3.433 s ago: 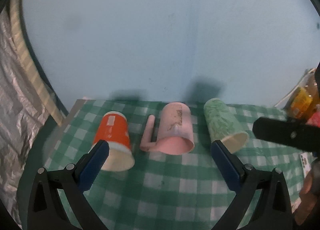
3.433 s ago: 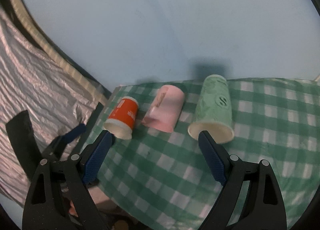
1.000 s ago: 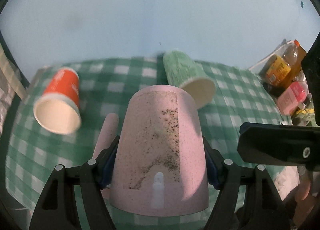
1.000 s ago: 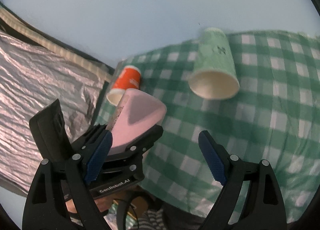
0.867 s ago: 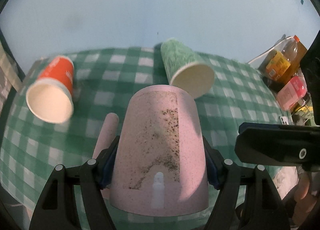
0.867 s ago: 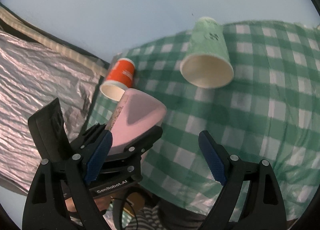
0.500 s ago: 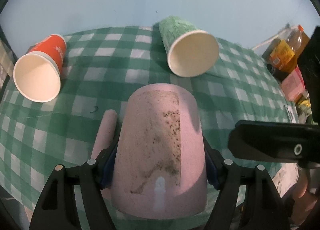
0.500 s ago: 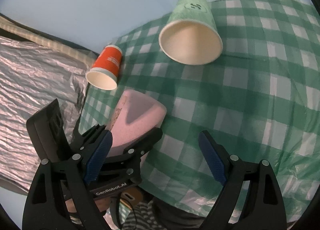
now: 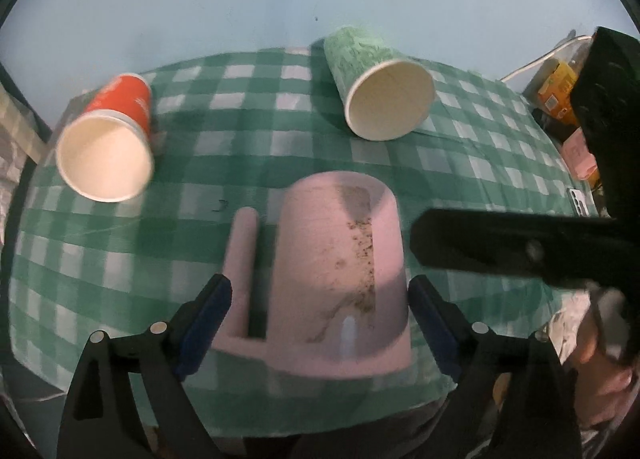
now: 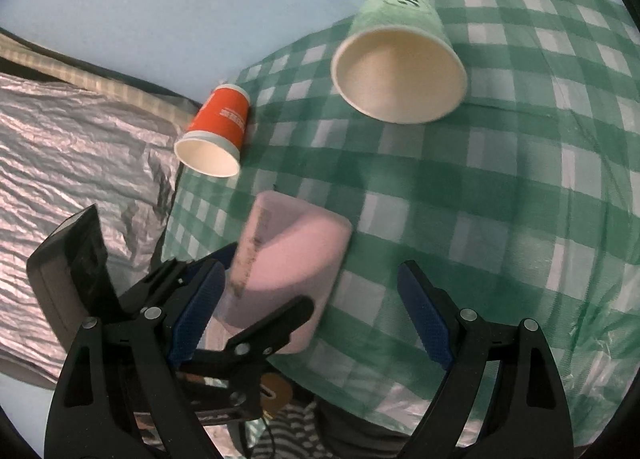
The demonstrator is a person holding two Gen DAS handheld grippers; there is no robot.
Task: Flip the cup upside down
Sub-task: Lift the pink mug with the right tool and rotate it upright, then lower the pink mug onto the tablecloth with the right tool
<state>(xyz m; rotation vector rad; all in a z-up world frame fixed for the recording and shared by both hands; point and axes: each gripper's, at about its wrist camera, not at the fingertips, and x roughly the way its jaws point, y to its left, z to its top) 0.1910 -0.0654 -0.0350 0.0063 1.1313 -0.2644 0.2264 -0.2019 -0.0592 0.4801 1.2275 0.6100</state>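
A pink mug (image 9: 340, 279) with a side handle stands mouth-down on the green checked cloth (image 9: 120, 259), near its front edge. My left gripper (image 9: 320, 323) is open, its blue pads on either side of the mug with small gaps. The mug also shows in the right wrist view (image 10: 288, 271), between the left gripper's black jaws. My right gripper (image 10: 308, 311) is open and empty above the cloth, to the right of the mug.
An orange paper cup (image 9: 108, 147) lies on its side at the left, a green paper cup (image 9: 380, 91) on its side at the back. Bottles and boxes (image 9: 560, 87) stand beyond the cloth's right edge. Crinkled foil (image 10: 60, 147) lies left of the table.
The left gripper has brought the pink mug down mouth-down onto the cloth and opened; the pads have moved off the mug's sides. The right gripper stays open.
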